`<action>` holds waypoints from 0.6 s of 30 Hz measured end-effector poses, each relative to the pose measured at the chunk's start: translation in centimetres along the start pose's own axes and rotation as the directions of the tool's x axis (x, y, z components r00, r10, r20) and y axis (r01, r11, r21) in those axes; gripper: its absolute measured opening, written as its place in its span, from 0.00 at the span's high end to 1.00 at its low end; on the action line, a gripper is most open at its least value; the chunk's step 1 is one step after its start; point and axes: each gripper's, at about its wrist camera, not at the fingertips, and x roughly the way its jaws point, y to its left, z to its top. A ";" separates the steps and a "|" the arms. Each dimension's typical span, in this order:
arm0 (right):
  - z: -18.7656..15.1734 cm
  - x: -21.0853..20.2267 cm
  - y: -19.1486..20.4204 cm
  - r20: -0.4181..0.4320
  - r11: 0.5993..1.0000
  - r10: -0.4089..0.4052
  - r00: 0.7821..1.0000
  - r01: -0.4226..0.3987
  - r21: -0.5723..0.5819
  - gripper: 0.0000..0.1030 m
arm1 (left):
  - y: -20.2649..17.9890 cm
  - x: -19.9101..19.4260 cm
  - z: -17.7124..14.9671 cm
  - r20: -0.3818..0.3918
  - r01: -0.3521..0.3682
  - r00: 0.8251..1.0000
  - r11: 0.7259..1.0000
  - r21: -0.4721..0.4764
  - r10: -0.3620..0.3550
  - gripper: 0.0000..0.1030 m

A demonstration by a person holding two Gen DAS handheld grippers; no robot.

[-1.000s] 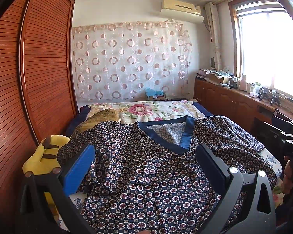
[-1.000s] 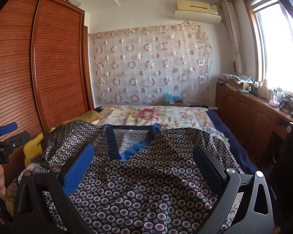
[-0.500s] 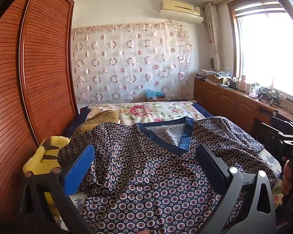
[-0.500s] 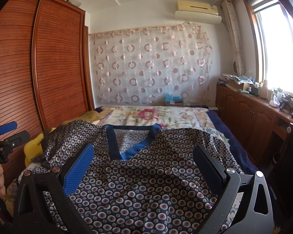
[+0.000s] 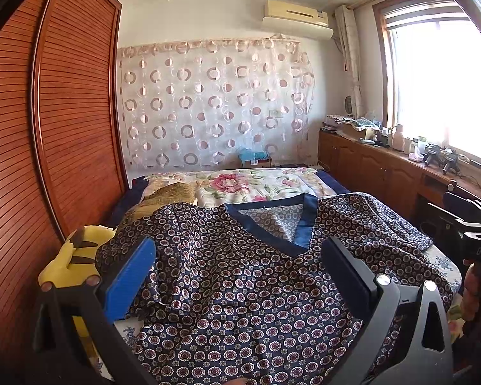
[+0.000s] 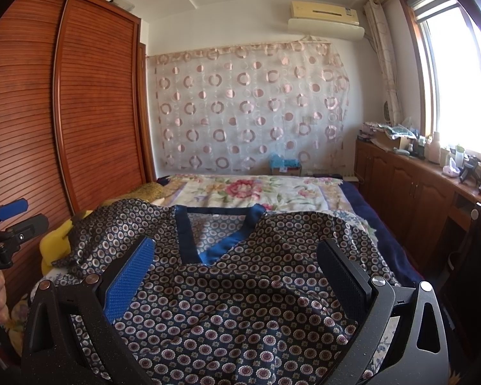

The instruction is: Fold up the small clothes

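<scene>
A dark blue patterned top (image 5: 240,288) with a plain blue V-neck lies spread face up on the bed (image 5: 256,183), collar toward the far end, its left sleeve rumpled beside a yellow plush toy (image 5: 70,256) that sits by the wooden wardrobe (image 5: 48,144). The left gripper (image 5: 237,276) hovers above the shirt's near left part, fingers spread wide with nothing between them. The right gripper (image 6: 237,276) hovers over the near right part, likewise wide apart and holding nothing
</scene>
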 end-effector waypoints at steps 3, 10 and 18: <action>0.0 0.0 0.0 0.000 1.000 -0.001 1.000 0.001 0.000 0.00 | 0.0 0.0 0.0 0.000 0.002 1.000 1.000 0.000 -0.002 0.00; 0.2 -0.3 0.1 0.001 1.000 0.002 1.000 -0.002 0.000 0.00 | 0.0 -0.1 0.0 -0.003 0.002 1.000 1.000 0.003 -0.002 0.00; -0.3 0.5 0.6 -0.017 1.000 0.019 1.000 -0.019 0.001 0.00 | 0.7 0.9 -0.9 -0.037 -0.001 0.999 1.000 -0.005 0.001 0.00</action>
